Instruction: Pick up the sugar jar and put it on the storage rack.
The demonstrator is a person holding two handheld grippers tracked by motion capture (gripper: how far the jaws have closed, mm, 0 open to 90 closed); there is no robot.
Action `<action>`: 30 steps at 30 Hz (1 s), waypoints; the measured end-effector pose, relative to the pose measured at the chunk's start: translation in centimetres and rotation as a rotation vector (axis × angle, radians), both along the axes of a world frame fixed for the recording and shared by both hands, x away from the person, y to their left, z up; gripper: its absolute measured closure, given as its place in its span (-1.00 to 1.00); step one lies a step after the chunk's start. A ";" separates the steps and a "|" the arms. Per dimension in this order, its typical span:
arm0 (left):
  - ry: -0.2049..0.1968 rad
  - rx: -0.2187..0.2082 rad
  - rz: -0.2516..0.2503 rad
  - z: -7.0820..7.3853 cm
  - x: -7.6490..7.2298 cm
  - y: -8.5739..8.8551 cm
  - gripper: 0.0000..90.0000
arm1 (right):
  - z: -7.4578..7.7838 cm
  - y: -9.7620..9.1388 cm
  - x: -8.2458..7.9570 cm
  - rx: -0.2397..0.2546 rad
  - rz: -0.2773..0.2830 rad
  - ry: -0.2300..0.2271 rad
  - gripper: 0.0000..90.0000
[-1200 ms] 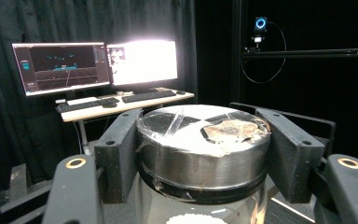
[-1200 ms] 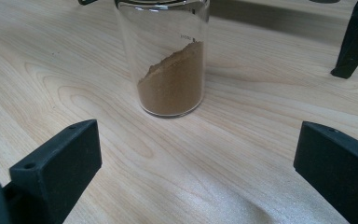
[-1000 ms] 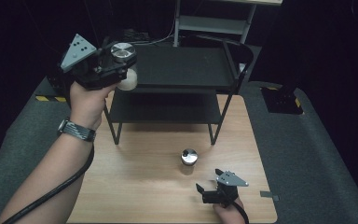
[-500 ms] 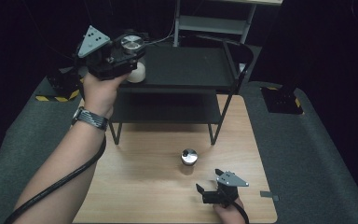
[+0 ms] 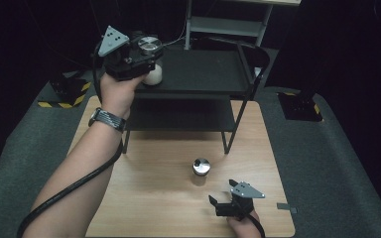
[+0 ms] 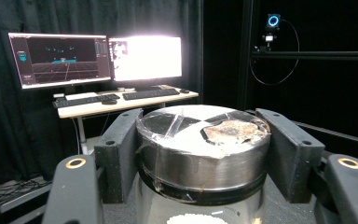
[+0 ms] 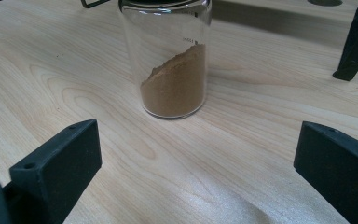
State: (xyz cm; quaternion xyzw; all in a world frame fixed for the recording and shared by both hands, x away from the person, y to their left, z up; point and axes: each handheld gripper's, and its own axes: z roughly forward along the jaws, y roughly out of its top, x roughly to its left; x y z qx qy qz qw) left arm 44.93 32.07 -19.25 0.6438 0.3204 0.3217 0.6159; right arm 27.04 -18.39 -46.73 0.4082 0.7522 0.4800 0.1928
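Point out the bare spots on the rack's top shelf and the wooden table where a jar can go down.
Top shelf: bare right of the white-filled jar held in the left gripper. Wooden table: open left of the brown-powder jar. Crowded: front right, between that jar and the right gripper, and at the rack's legs.

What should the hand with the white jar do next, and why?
Probably lower it onto the top shelf. The left tool is shut on the jar of white powder, held at the shelf's left edge. The brown-powder jar stands on the table, the open right tool near it.
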 end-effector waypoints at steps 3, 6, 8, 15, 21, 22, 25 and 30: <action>0.000 0.000 -0.001 -0.1 0.1 -0.1 -0.23 | 0.0 0.0 0.0 0.000 0.002 0.000 -0.99; -0.003 0.000 0.001 -0.1 0.2 -0.1 -0.23 | 0.0 -0.1 0.0 0.002 0.002 0.000 -0.99; -0.003 -0.002 0.001 -0.2 0.3 -0.1 -0.23 | 0.0 -0.1 0.0 0.002 0.002 0.000 -0.99; 0.009 0.000 -0.002 -0.3 0.5 -0.3 -0.23 | 0.0 0.0 0.0 0.000 0.000 0.000 -0.99; 0.010 0.003 -0.005 -0.4 0.6 -0.5 -0.23 | 0.0 0.0 -0.1 0.002 -0.001 -0.002 -0.99; 0.008 0.005 -0.004 -0.4 0.6 -0.6 -0.23 | -0.1 0.0 0.0 0.003 -0.001 -0.002 -0.99; 0.015 -0.003 -0.006 -0.4 0.7 -0.5 -0.23 | -0.1 -0.1 0.0 0.004 0.001 -0.002 -0.99; 0.017 -0.016 -0.007 -0.6 0.8 -0.4 -0.23 | -0.1 -0.1 0.0 0.007 0.002 -0.001 -0.99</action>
